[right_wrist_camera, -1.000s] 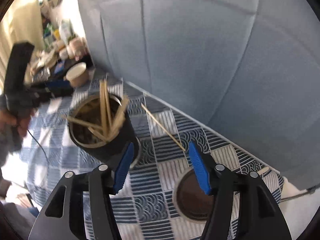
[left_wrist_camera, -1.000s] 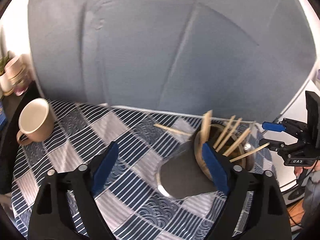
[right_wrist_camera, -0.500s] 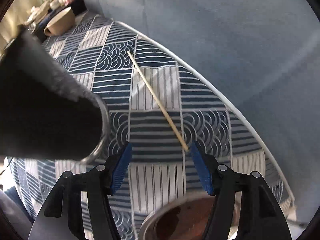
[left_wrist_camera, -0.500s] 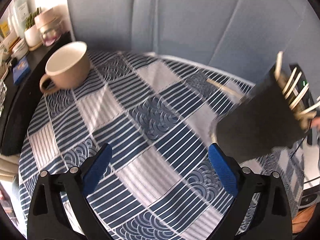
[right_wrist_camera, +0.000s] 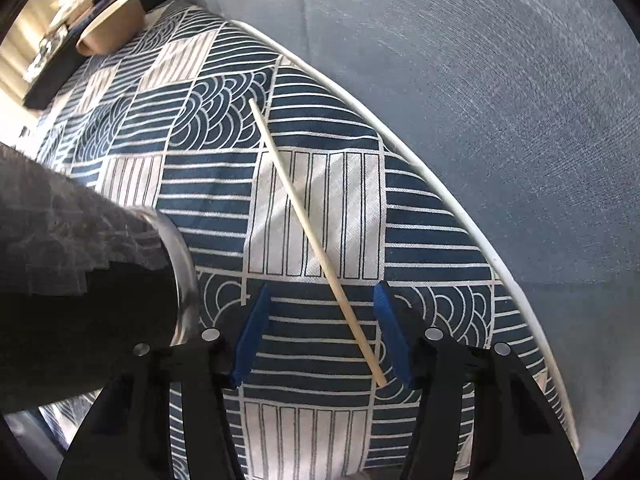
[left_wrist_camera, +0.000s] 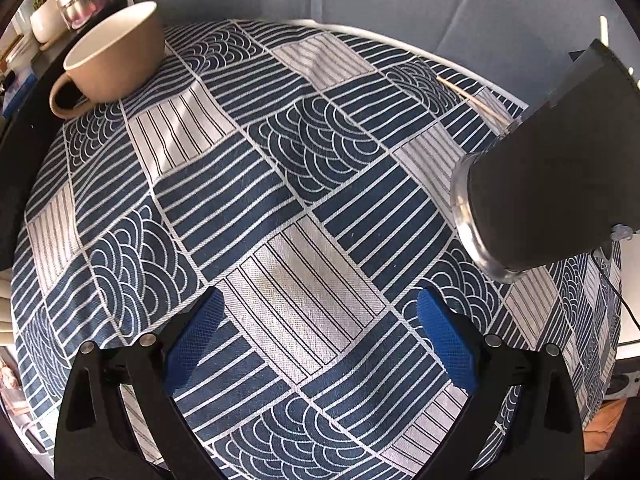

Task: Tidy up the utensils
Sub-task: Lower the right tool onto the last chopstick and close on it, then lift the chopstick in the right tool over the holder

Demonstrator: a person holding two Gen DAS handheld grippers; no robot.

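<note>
A single pale wooden chopstick (right_wrist_camera: 312, 236) lies slanted on the blue-and-white patterned tablecloth (right_wrist_camera: 328, 208). Its near end sits between the blue pads of my right gripper (right_wrist_camera: 321, 288), close to the right-hand pad (right_wrist_camera: 394, 336). The jaws are closing and neither pad presses on the stick. A dark cylindrical utensil holder (right_wrist_camera: 72, 272) stands just left of this gripper. In the left wrist view the holder (left_wrist_camera: 552, 184) is at the right, with stick tips (left_wrist_camera: 604, 30) showing above it. My left gripper (left_wrist_camera: 320, 294) hangs wide open, close over bare cloth, with nothing between its fingers.
A beige cup (left_wrist_camera: 120, 56) stands at the table's far left, with jars and a small pot on a dark ledge (left_wrist_camera: 60, 4) behind it. The table's white rim (right_wrist_camera: 440, 192) runs close to the chopstick, and blue-grey fabric (right_wrist_camera: 500, 80) rises beyond it.
Both grippers have dropped towards the table and tipped downward. The right one now straddles the chopstick's near end with narrower jaws. The holder has slid to the edge of each view.
</note>
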